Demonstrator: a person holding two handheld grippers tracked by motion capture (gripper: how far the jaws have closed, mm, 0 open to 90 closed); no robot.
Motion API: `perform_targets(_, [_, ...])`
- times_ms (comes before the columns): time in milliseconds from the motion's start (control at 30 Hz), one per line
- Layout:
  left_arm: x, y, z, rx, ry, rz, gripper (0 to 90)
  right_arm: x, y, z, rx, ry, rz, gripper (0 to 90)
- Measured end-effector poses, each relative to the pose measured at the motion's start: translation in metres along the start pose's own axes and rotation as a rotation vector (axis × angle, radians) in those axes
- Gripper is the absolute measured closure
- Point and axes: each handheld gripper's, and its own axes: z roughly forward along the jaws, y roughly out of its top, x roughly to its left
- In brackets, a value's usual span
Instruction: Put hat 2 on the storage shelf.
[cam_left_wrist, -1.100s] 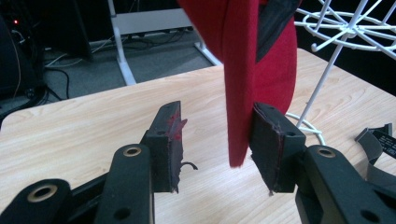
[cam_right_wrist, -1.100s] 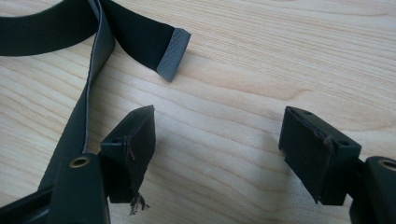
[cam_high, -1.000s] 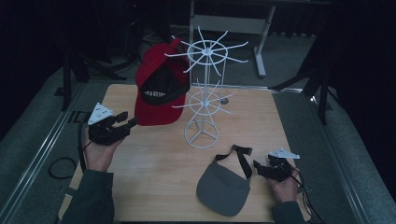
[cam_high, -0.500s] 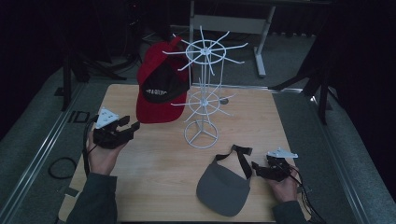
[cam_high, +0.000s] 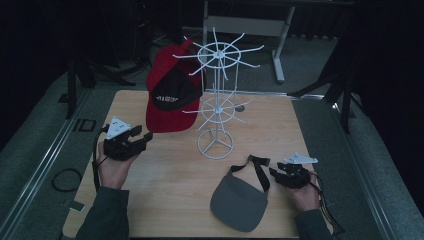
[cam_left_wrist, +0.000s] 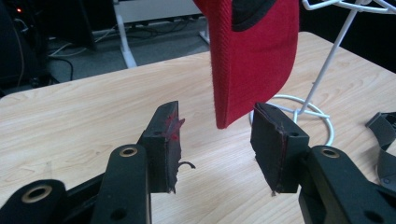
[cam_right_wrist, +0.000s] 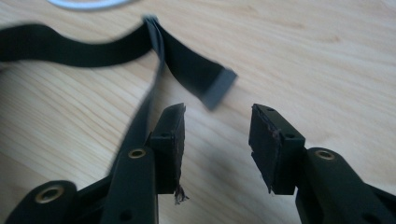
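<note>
High view: a red cap (cam_high: 172, 97) already hangs on the far-left prongs of the white wire rack (cam_high: 218, 95) standing mid-table, so that part of the work looks done. A grey visor (cam_high: 239, 201) lies flat on the near right of the wooden table (cam_high: 165, 185), its black strap (cam_high: 257, 167) trailing toward the right gripper (cam_high: 278, 175); hanging it appears to be what is left. In the right gripper view the jaws have just been closing, yet they stand apart with the strap end (cam_right_wrist: 217, 88) just beyond them, nothing pinched. The left gripper (cam_high: 140, 139) sits near left, just below the cap's brim (cam_left_wrist: 254, 60), jaws apart and empty. The cap's black front panel carries white lettering, too small to read.
</note>
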Motion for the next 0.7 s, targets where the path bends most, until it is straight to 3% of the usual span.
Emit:
perform_targets(500, [-0.001, 0.003, -0.001, -0.003, -0.015, -0.004, 52.3, 0.012, 0.033, 0.018, 0.018, 0.022, -0.102, 58.8])
perform_targets(700, [-0.001, 0.001, 0.000, 0.001, -0.019, -0.006, 51.7, 0.017, 0.043, 0.031, 0.063, 0.034, -0.133, 59.2])
